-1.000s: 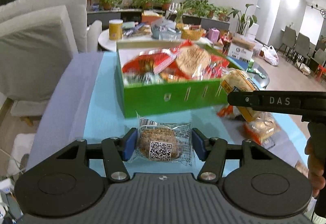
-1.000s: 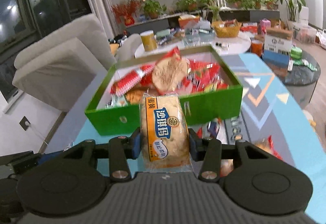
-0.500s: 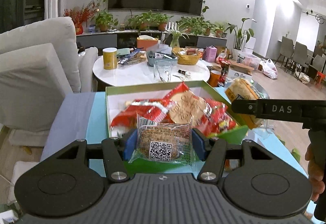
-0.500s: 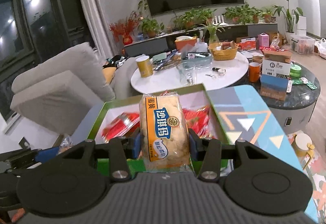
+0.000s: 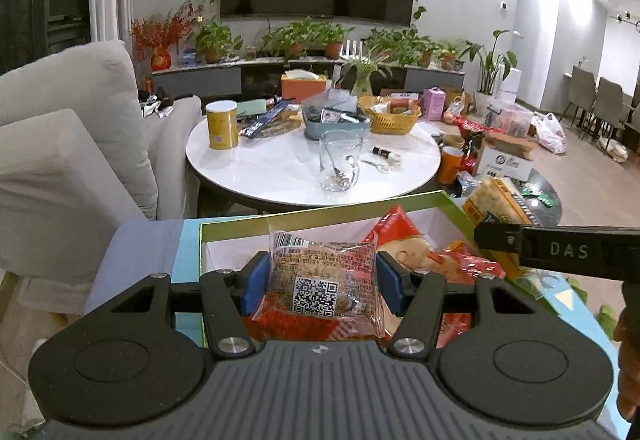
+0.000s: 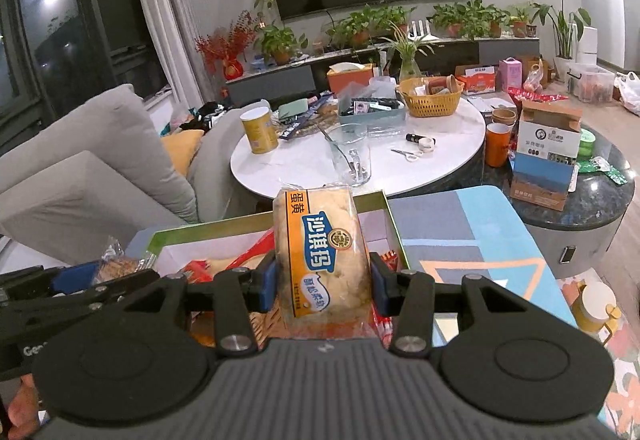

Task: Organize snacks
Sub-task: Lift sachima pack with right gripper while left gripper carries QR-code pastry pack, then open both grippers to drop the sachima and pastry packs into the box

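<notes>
My left gripper point(image 5: 320, 282) is shut on a clear-wrapped cake packet with a QR code point(image 5: 320, 280), held above the green box point(image 5: 320, 214). Red and orange snack packets point(image 5: 404, 244) fill that box. My right gripper point(image 6: 322, 282) is shut on a yellow-and-blue bread packet point(image 6: 322, 260), also over the green box point(image 6: 208, 226). In the left wrist view the right gripper's black bar point(image 5: 560, 250) crosses at the right with its bread packet point(image 5: 496, 200). The left gripper's blue pad and its packet point(image 6: 120, 264) show at the left edge of the right wrist view.
The box sits on a table with a blue patterned mat point(image 6: 468, 236). Beyond it stands a round white table point(image 5: 312, 168) with a glass pitcher point(image 5: 340, 160), a yellow can point(image 5: 222, 124) and a basket point(image 5: 390, 114). A grey sofa point(image 5: 72, 160) lies left, a dark side table point(image 6: 580, 200) right.
Both grippers moved forward with their packets, from in front of the green box to above it. The box's front wall has dropped out of sight beneath them.
</notes>
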